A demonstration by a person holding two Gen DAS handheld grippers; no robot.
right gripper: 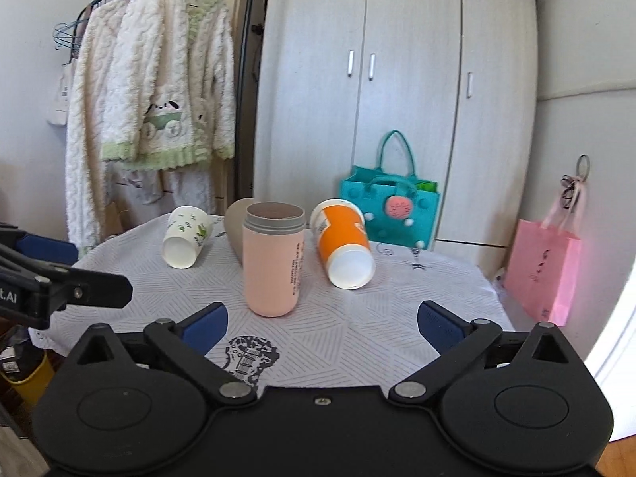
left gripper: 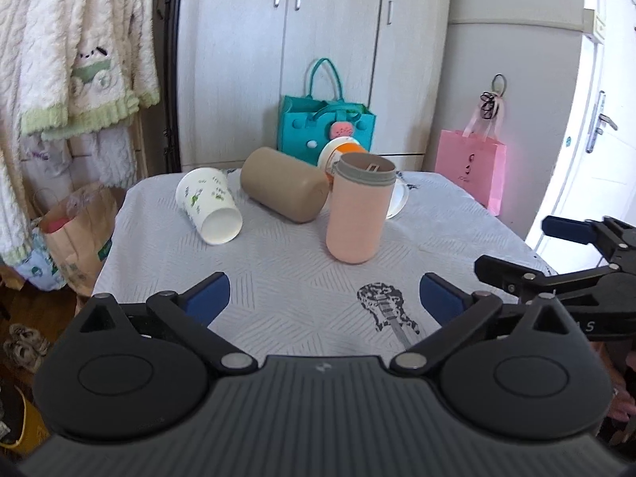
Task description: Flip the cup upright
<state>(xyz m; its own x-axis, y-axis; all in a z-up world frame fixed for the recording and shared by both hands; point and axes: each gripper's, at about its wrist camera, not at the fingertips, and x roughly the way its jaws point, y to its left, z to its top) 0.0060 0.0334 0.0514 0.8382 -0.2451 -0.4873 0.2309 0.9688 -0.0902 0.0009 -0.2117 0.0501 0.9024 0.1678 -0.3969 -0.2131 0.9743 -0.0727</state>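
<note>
On the desk (right gripper: 357, 338), under a grey patterned cloth with a guitar print (right gripper: 250, 357), I see four cups near the middle. The pink cup (right gripper: 274, 262) stands upright, long axis vertical, its grey threaded rim and open mouth facing up; it has small print down one side. The other three lie on their sides. The white cup (right gripper: 185, 236), printed with green leaves, lies to the left with its open mouth pointing toward me and a little left. The orange cup (right gripper: 344, 242), orange band on white, lies to the right of the pink one, its white end toward me and slightly right. The tan cup (left gripper: 284, 185) lies behind the pink one, its axis running diagonally, rounded closed end nearest the pink cup; whether they touch I cannot tell.

My left tongs (left gripper: 324, 298) are spread wide and hold nothing, hovering over the near desk. My right tongs (right gripper: 322, 324) are likewise wide apart and empty, just short of the pink cup.

Behind the desk stand a teal bag (right gripper: 391, 210), a pink bag (right gripper: 544, 274) and a wardrobe (right gripper: 397, 79).
</note>
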